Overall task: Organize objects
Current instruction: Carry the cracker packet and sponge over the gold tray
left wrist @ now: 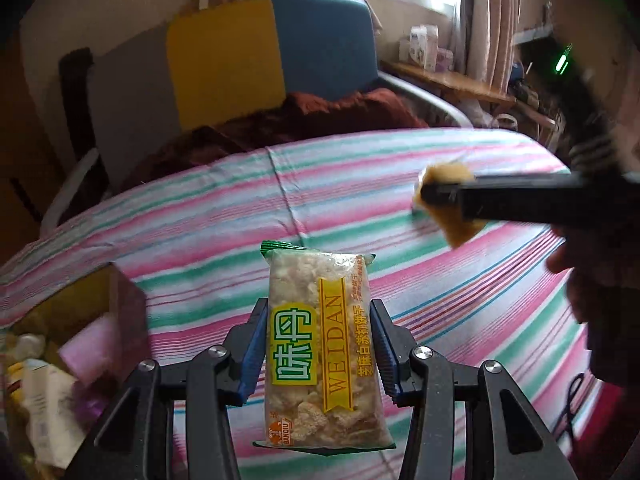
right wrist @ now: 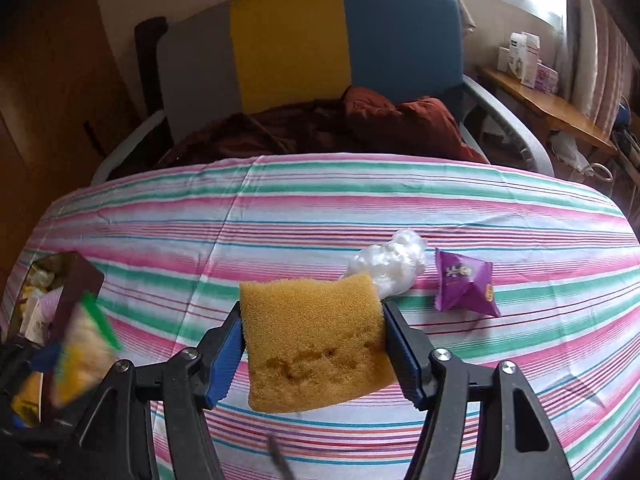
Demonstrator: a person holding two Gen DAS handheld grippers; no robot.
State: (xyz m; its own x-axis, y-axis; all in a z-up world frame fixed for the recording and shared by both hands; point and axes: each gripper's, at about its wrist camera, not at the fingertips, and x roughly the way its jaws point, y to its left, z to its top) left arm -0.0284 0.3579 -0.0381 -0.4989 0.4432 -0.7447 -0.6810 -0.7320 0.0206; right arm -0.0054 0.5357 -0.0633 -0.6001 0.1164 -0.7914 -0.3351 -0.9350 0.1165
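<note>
My left gripper [left wrist: 318,344] is shut on a clear snack packet [left wrist: 320,344] with green and yellow labels, held above the striped bedsheet [left wrist: 240,208]. My right gripper [right wrist: 312,344] is shut on a yellow sponge [right wrist: 312,336], also held above the sheet. In the left wrist view the right gripper [left wrist: 440,200] with the sponge [left wrist: 452,224] shows at the right. In the right wrist view the snack packet [right wrist: 80,356] shows blurred at the lower left. A purple candy packet [right wrist: 464,280] and a crumpled white plastic wrap [right wrist: 388,264] lie on the sheet.
A cardboard box [left wrist: 116,304] with several packets inside stands at the left edge of the bed; it also shows in the right wrist view [right wrist: 76,284]. A grey, yellow and blue headboard [right wrist: 292,40] and a rust blanket [right wrist: 360,124] lie beyond. A wooden shelf [right wrist: 552,108] is at right.
</note>
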